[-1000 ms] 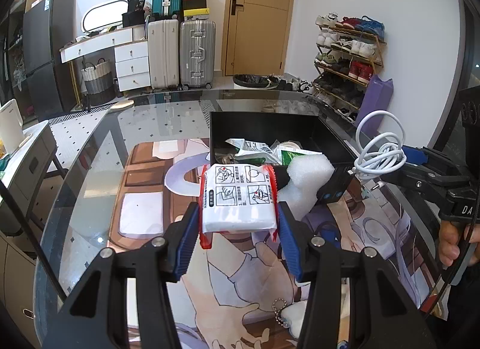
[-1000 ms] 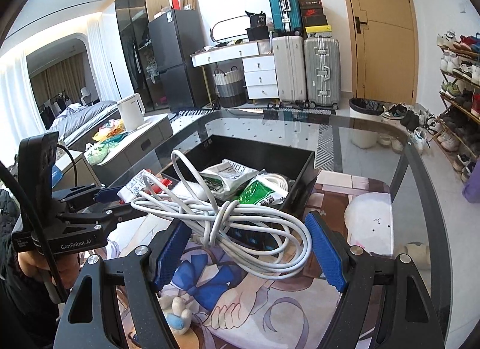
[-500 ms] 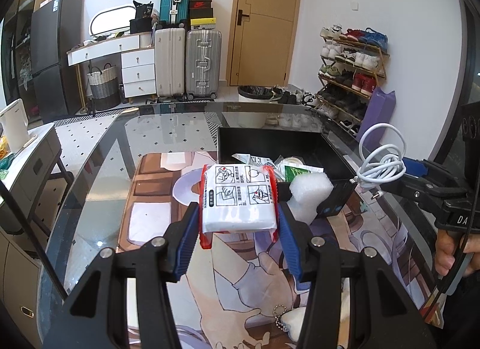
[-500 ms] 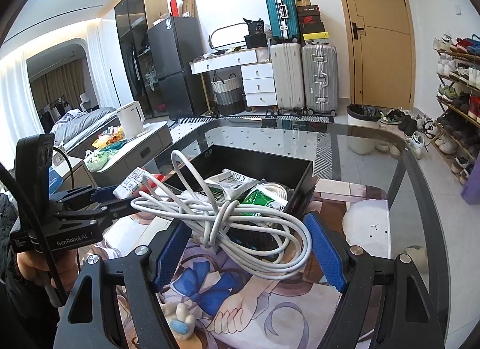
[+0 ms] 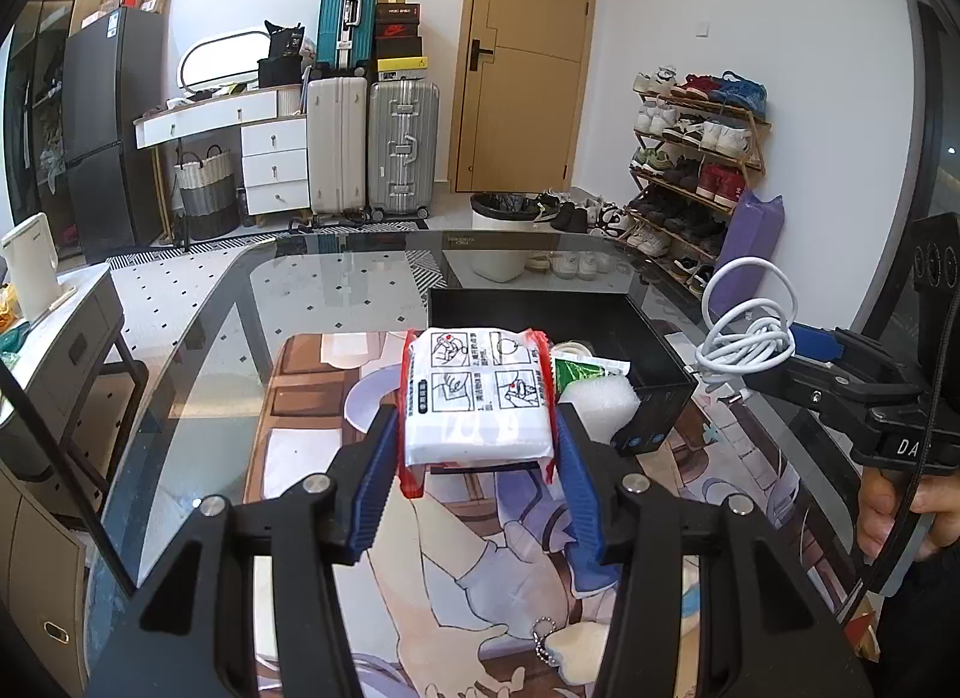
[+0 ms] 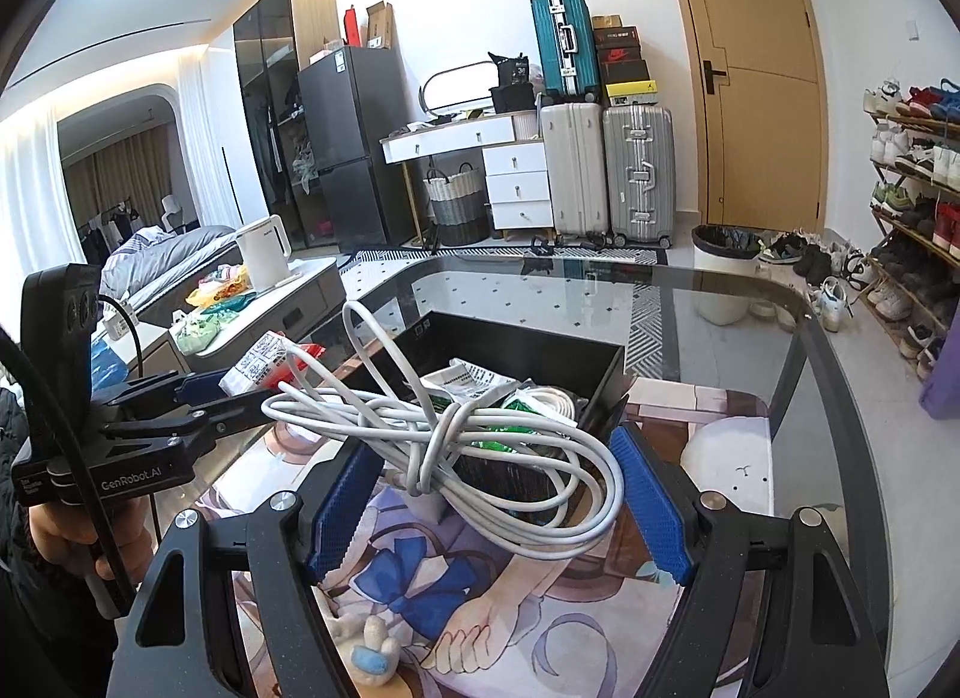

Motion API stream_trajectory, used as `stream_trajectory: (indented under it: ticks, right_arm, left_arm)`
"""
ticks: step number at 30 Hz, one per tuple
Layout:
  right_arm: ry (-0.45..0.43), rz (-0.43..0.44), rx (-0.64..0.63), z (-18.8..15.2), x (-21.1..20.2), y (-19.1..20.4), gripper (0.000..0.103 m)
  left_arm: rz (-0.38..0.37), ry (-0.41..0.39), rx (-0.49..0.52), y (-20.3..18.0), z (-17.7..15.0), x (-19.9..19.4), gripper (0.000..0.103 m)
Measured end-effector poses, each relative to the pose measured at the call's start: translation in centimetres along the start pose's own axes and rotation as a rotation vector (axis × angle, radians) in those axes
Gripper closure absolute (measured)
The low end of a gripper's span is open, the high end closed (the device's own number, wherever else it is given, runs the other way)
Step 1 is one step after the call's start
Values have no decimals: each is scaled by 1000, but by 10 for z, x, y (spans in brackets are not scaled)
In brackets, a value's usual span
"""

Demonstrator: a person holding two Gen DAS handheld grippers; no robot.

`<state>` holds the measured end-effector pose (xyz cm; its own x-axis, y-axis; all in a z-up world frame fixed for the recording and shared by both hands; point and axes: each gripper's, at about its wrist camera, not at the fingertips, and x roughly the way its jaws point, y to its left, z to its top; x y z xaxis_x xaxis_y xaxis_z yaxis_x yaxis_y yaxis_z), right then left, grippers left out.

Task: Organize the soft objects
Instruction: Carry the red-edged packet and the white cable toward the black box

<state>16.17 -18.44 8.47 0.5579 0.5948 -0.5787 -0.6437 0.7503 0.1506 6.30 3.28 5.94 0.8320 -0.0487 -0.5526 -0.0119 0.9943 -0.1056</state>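
Glass tabletop [image 5: 336, 302], dark-rimmed, rounded far corners; far half bare, its far edge near a white bin on the floor. Printed mat [image 6: 708, 440] covers the near part, illustrated, lying flat.

Black box [image 5: 636, 338] sits on the mat, open-topped, right of centre in the left wrist view. Inside: a green packet [image 6: 528, 398], a white printed packet [image 6: 474, 380], a coil of white cord. White foam piece [image 5: 600, 401] rests at the box's near left corner, touching the wall; cannot tell if inside or outside.

Left claw [image 5: 477, 446] pinches a white tissue pack [image 5: 477, 398] with red end seals, both blue pads pressed on its sides, held above the mat just in front of the box's near left edge.

Right claw [image 6: 498, 494] grips a bundled white cable [image 6: 456, 440], pads wide, loops spilling over both; held over the box's near wall. Both claws near each other, not touching.

Small plush with bead chain [image 5: 570, 650] lies on the mat at the near edge.

Open mat to the left of the box.
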Motion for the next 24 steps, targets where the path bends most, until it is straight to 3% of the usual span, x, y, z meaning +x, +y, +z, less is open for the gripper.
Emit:
stream_trajectory:
  ticks: [24]
  right_arm:
    - [-23,-50,-4,6,-8,6,24]
  left_arm:
    - [14,-20,28,-6,18,1,53]
